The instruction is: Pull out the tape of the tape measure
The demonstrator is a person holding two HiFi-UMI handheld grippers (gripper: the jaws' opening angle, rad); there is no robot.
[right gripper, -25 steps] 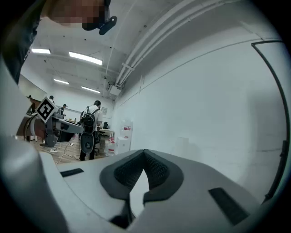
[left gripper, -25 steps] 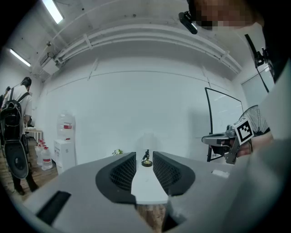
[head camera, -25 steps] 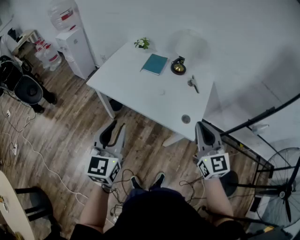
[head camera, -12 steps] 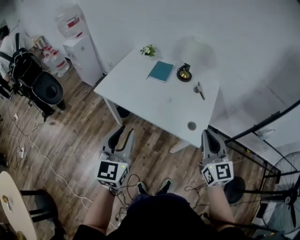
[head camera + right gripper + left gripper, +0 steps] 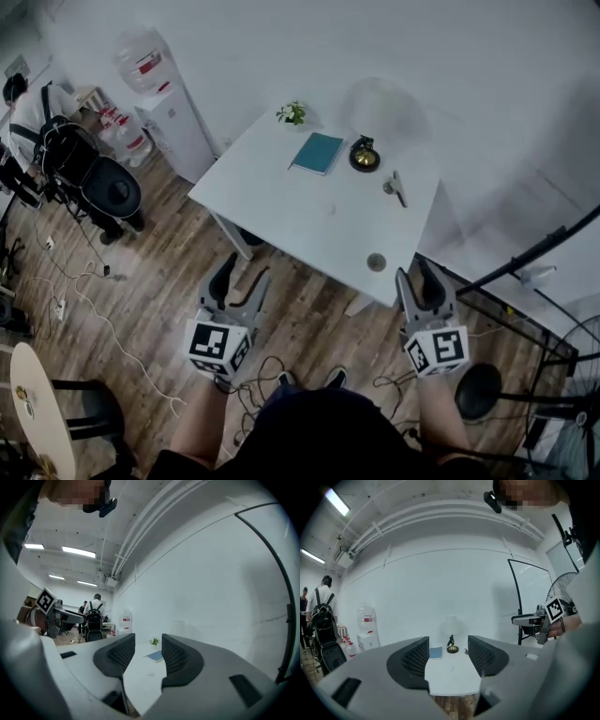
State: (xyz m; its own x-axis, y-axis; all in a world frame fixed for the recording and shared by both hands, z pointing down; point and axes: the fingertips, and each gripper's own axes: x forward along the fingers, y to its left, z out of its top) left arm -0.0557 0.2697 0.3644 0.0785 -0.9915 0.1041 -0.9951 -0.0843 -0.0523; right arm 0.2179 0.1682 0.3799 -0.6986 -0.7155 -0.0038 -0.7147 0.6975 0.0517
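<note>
Left hand-held gripper [image 5: 242, 272], right hand-held gripper [image 5: 415, 272] newly agape, empty; table [image 5: 309, 206], notebook [image 5: 317, 153] ahead.

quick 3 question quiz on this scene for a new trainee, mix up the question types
1. True or false: the left claw grips something.
2. Which lies nearest the plant on the table? A) notebook B) lamp C) round object by the near edge
3. What white appliance stands by the wall, left of the table in the head view?

Key
1. False: its jaws have just been opening, with nothing between them.
2. A
3. The water dispenser.
</note>
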